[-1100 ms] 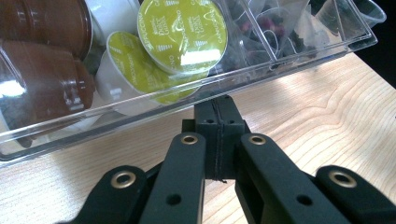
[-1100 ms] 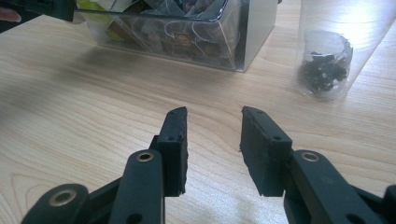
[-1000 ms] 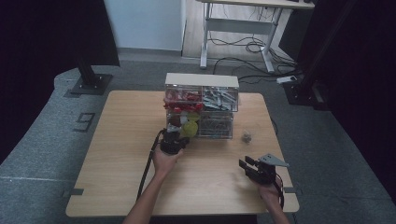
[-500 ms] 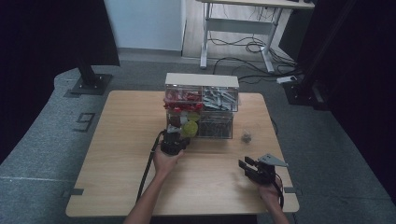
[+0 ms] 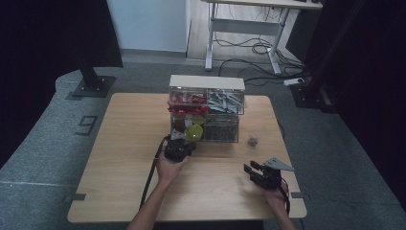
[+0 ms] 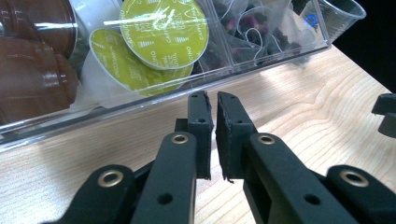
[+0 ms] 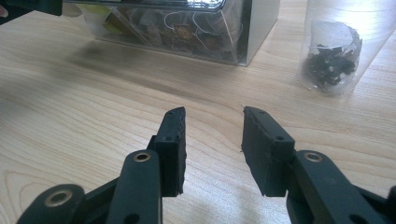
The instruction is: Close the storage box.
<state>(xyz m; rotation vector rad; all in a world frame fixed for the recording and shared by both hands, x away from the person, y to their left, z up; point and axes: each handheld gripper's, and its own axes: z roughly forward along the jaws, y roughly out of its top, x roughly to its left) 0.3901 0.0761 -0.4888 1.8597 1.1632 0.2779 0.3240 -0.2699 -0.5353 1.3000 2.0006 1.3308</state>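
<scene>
A clear drawer organizer (image 5: 207, 82) stands at the table's far middle. Its lower left drawer (image 6: 116, 109) is pulled out and holds yellow-lidded capsules (image 6: 163, 32), brown capsules (image 6: 28, 70) and tea bags (image 6: 252, 28). My left gripper (image 6: 213, 100) has its tips at the drawer's front wall, jaws nearly together, and I see nothing between them. From above, the left gripper (image 5: 179, 141) sits just in front of the yellow lids (image 5: 195, 132). My right gripper (image 7: 212, 116) stands open and empty over the wood, pointing toward a clear cup (image 7: 343, 46) with a tea bag inside.
The cup (image 5: 252, 141) stands right of the organizer, beyond my right gripper (image 5: 249, 168). The wooden table (image 5: 124, 143) has wide bare room on the left and in front. Red items and silver packets fill the upper drawers. A black cable trails from the left gripper.
The right gripper has sunk very slightly toward the table. The left gripper and the drawer have barely moved.
</scene>
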